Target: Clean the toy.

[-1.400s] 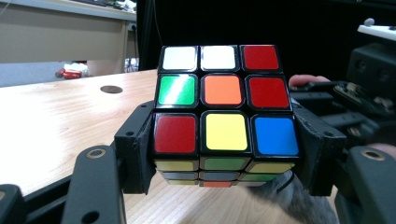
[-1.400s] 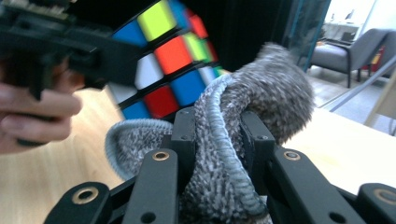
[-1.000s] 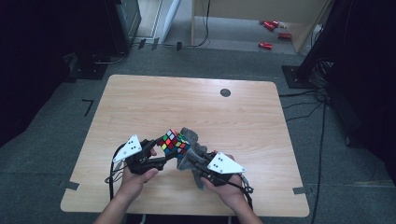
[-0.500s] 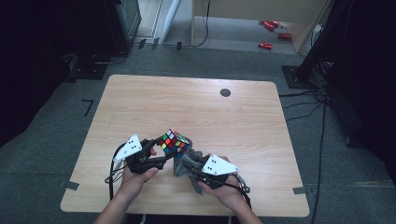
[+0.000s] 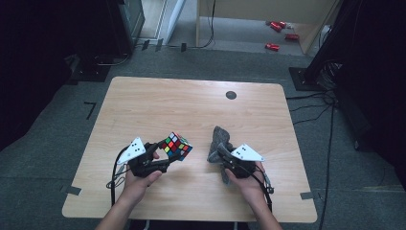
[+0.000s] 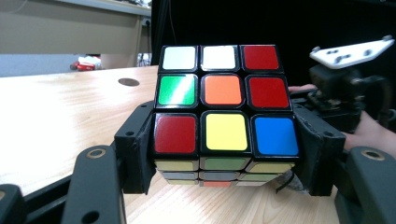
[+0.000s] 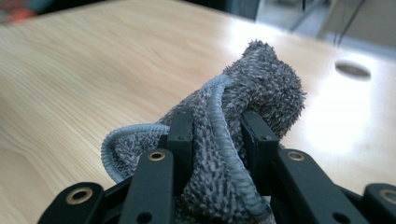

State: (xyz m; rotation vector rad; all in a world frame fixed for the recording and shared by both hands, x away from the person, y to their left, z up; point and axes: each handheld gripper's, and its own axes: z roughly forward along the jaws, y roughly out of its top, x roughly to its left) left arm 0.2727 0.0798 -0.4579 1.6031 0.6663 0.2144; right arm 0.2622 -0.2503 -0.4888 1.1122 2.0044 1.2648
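On the table [image 5: 143,100], left gripper [image 5: 165,155] clamps the cube [image 5: 175,145]; right gripper [image 5: 221,154] pinches the cloth [image 5: 219,140] (well apart).

The cube [image 6: 226,116] looks like glossy plastic, its coloured stickers shiny between smooth black edges. The cloth [image 7: 243,121] is grey terry, rough and fluffy, with a smoother stitched hem. The table [image 5: 191,105] is pale wood with visible grain and a soft sheen, and both grippers' jaws are matt black plastic.
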